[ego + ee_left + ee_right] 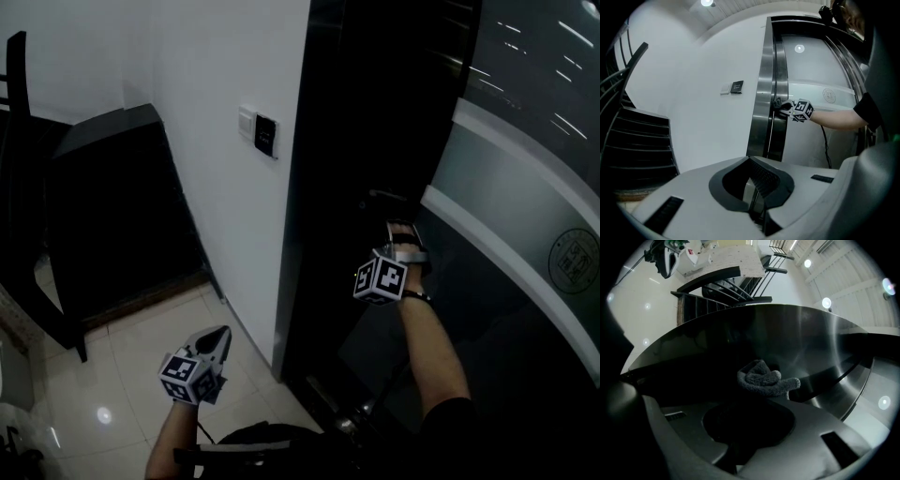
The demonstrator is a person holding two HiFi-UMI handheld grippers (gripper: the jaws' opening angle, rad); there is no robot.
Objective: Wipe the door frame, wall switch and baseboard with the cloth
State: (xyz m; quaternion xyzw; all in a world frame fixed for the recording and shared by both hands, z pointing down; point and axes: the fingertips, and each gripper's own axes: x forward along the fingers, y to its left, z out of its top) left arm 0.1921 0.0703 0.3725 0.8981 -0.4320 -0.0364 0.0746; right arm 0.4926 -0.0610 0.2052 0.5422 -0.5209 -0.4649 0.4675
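A grey cloth (764,378) sits bunched in my right gripper (759,394), which is shut on it and presses it against the dark, glossy metal door frame (740,338). In the head view that gripper (398,232) is at mid height on the inner edge of the black frame (366,141). The dark wall switch (265,134) sits beside a small white plate (246,120) on the white wall, left of the frame. My left gripper (216,345) hangs low over the tiled floor, its jaws together and holding nothing. From it I see the switch (737,86), the frame (766,93) and my right gripper (785,106).
A dark slatted cabinet (112,206) stands against the wall at the left, with a black chair (19,187) in front of it. A glass door with a frosted band (506,225) fills the right. A cable (825,145) hangs below my right arm. Glossy floor tiles (122,375) lie below.
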